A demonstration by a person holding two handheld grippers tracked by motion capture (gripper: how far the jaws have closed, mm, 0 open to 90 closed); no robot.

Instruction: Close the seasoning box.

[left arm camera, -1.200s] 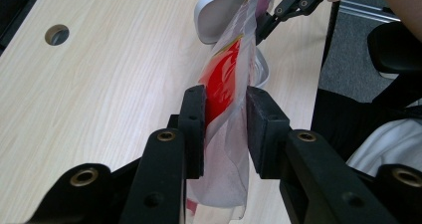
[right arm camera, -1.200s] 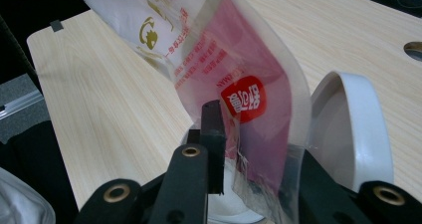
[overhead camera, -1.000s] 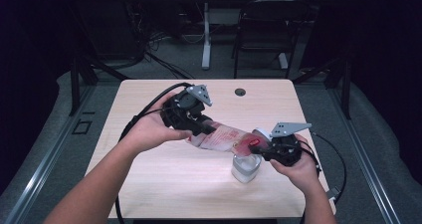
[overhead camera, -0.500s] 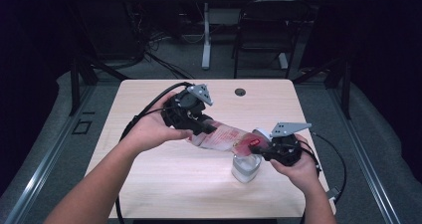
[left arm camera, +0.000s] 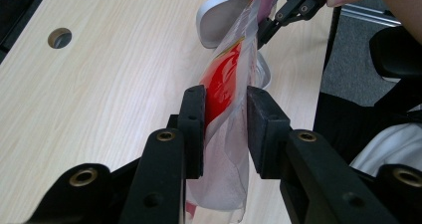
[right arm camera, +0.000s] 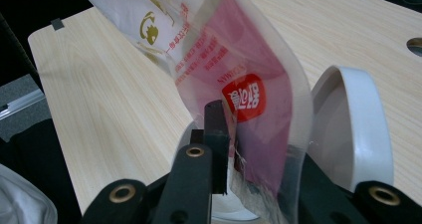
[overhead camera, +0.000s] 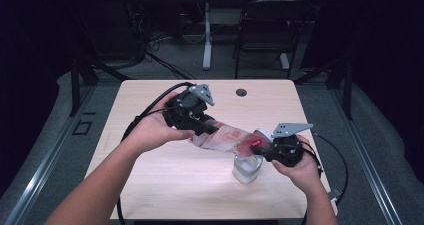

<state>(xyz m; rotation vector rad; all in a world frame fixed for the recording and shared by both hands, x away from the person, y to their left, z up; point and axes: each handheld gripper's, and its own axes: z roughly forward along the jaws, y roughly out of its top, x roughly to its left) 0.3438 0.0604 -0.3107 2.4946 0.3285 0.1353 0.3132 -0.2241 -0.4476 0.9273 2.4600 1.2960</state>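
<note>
A clear plastic pouch with red print hangs above the table, stretched between both grippers. My left gripper is shut on its lower, closed end; in the left gripper view the pads squeeze the pouch from both sides. My right gripper is shut on the other end of the pouch, which tilts down over a small white container. The container's hinged lid stands open beside the pouch. My right gripper's far jaw is hidden behind the film.
The light wooden table has a round cable hole near its far edge. Black cables trail from both grippers across the table. A chair and desk legs stand on the floor beyond the table.
</note>
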